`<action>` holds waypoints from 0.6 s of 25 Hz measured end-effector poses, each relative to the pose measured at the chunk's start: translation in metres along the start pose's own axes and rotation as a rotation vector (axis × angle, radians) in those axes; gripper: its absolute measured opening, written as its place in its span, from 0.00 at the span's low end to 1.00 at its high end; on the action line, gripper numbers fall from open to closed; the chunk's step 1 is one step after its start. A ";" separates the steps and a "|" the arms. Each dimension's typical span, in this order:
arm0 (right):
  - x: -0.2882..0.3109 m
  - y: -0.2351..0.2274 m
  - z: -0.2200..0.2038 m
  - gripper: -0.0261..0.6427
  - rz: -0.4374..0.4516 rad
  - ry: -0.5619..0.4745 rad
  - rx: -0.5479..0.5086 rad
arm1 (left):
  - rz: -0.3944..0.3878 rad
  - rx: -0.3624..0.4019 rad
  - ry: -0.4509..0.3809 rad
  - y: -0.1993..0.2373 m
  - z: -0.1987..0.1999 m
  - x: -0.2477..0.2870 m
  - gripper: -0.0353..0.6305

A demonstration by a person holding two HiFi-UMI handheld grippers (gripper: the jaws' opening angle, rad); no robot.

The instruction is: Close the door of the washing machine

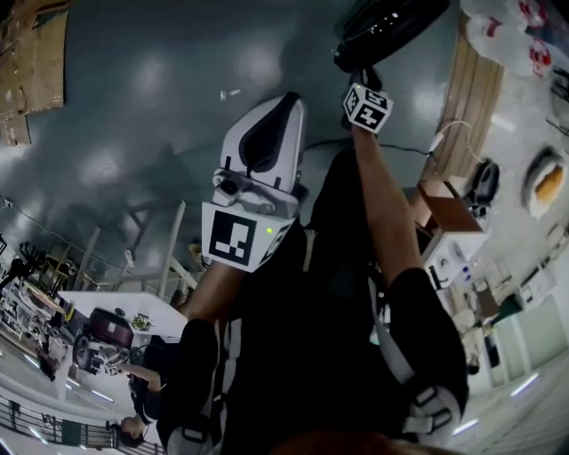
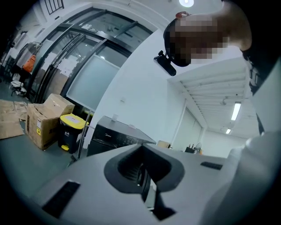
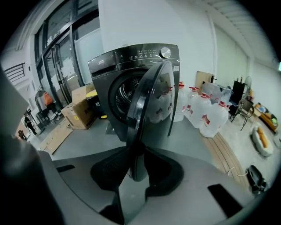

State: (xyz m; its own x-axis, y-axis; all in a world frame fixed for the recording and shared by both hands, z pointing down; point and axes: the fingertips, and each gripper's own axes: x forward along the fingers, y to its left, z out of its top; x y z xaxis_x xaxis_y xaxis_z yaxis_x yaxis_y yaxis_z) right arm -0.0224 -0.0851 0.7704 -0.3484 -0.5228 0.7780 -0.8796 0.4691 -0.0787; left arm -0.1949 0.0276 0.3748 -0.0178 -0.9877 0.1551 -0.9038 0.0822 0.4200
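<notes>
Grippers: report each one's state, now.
Left gripper: closed, empty.
Right gripper: open; the edge of the washing machine door stands between its jaws, not gripped.

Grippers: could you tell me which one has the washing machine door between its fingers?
The right gripper: the dark round glass door's edge stands between its fingers, while the left gripper's are empty.

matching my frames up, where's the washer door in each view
head view: washing machine door at top edge, right of centre
left gripper view: not visible; only the washing machine top
right gripper view: centre, open, edge-on
shared landmark: flattened cardboard on the floor, left in all
</notes>
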 end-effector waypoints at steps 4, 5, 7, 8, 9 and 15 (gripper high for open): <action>0.008 0.014 0.005 0.18 -0.016 -0.005 0.039 | -0.009 0.002 -0.001 0.021 0.006 0.000 0.06; 0.009 0.017 0.006 0.18 -0.015 -0.006 0.048 | -0.010 0.007 0.002 0.024 0.005 0.000 0.06; 0.011 0.021 0.008 0.18 -0.014 -0.007 0.061 | -0.014 0.016 0.009 0.027 0.004 0.003 0.06; 0.012 0.024 0.011 0.18 -0.014 -0.010 0.066 | -0.013 0.020 0.011 0.029 0.003 0.004 0.06; 0.014 0.027 0.015 0.18 -0.016 -0.014 0.068 | -0.010 0.021 0.011 0.031 0.003 0.006 0.06; 0.022 0.051 0.019 0.18 0.012 -0.010 0.088 | 0.024 0.038 0.021 0.039 0.003 0.015 0.06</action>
State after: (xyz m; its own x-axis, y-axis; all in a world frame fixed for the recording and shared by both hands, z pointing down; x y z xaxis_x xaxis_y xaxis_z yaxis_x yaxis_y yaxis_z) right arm -0.0813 -0.0864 0.7718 -0.3618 -0.5247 0.7706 -0.9003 0.4111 -0.1427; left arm -0.2316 0.0161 0.3909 -0.0311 -0.9825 0.1836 -0.9189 0.1004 0.3816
